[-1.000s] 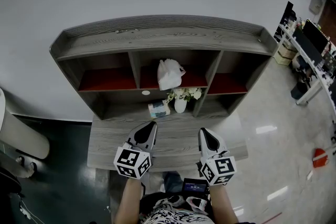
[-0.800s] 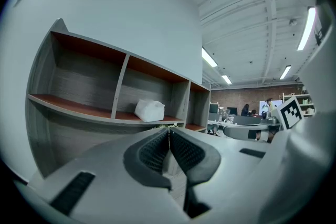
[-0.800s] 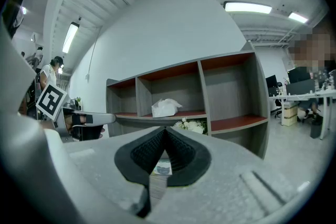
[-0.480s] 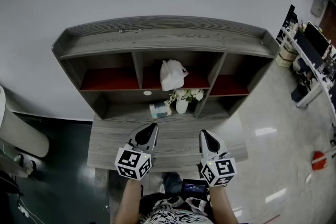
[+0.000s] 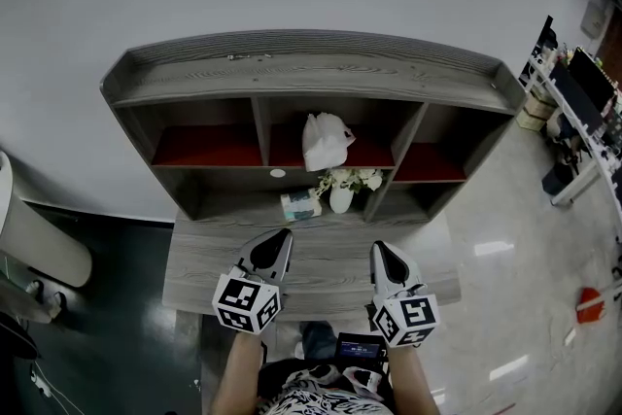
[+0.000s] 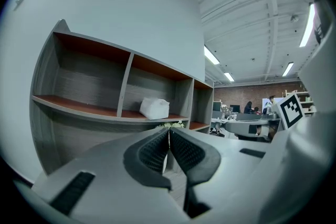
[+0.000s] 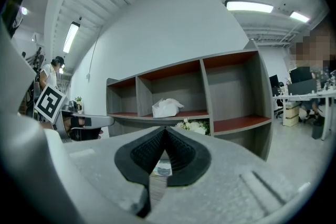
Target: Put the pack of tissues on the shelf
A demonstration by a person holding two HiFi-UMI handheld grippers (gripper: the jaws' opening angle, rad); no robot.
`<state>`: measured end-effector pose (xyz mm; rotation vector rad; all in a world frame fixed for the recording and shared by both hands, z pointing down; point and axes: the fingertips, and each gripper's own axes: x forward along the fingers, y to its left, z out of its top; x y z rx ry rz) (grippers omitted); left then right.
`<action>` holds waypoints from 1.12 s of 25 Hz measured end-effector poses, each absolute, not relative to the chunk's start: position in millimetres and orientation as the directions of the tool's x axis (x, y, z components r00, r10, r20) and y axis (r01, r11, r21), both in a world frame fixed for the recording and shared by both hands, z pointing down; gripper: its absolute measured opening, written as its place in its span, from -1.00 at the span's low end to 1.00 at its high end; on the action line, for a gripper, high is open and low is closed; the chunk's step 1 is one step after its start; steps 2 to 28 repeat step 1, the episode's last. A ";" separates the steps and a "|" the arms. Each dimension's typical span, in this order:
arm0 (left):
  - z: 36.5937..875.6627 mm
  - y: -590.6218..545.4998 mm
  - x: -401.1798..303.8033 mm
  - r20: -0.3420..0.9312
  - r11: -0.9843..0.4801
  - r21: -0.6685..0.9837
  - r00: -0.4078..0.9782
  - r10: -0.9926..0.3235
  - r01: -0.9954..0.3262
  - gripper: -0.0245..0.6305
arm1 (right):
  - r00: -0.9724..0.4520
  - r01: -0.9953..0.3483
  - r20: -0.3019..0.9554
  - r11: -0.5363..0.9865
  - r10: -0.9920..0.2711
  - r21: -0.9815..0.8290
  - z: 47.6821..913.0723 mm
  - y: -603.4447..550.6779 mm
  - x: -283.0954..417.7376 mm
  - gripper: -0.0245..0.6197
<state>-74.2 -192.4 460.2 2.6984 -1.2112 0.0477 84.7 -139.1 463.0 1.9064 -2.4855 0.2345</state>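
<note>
- Small soft pack of tissues [image 5: 299, 204], white with blue-green print: flat on the grey wood-grain desk top [image 5: 204, 262], at the far side, in the low recess under the grey wooden shelf unit [image 5: 311, 73].
- Just right of it, a white vase of pale flowers [image 5: 341, 197]; too close to tell whether touching.
- Above, three bays floored with red boards [image 5: 199, 149]; in the middle bay, a crumpled white plastic bag [image 5: 326, 139]; left and right bays bare.
- Left gripper [image 5: 284, 232]: low over the near edge of the desk, fingers pressed together, nothing between them.
- Right gripper [image 5: 377, 245]: level with it and to its right, fingertips meeting, nothing pinched. Through the slit lower down, only the far-off pack showing.
- Fits two readings: pack waiting to go up onto a red board, or already set down in the recess, should that count as the shelf.
- Judged risks, if reached for:
  - Tipping the vase with a finger or cube, for want of room on the pack's right side.
  - Brushing the overhanging blooms on the way in or out.
  - Squashing or dropping the pack, given soft, slippery wrapping and a narrow pinch.
  - Knocking the underside of the red board when lifting out of the low recess.
  - Shoving the bag if aiming for the middle bay.
</note>
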 end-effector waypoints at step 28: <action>460.1 -192.9 -73.9 0.104 -0.651 0.153 0.667 -0.738 -0.744 -0.89 | -0.263 -0.961 0.091 0.252 -0.960 -0.119 463.1 -139.9 85.1 -0.92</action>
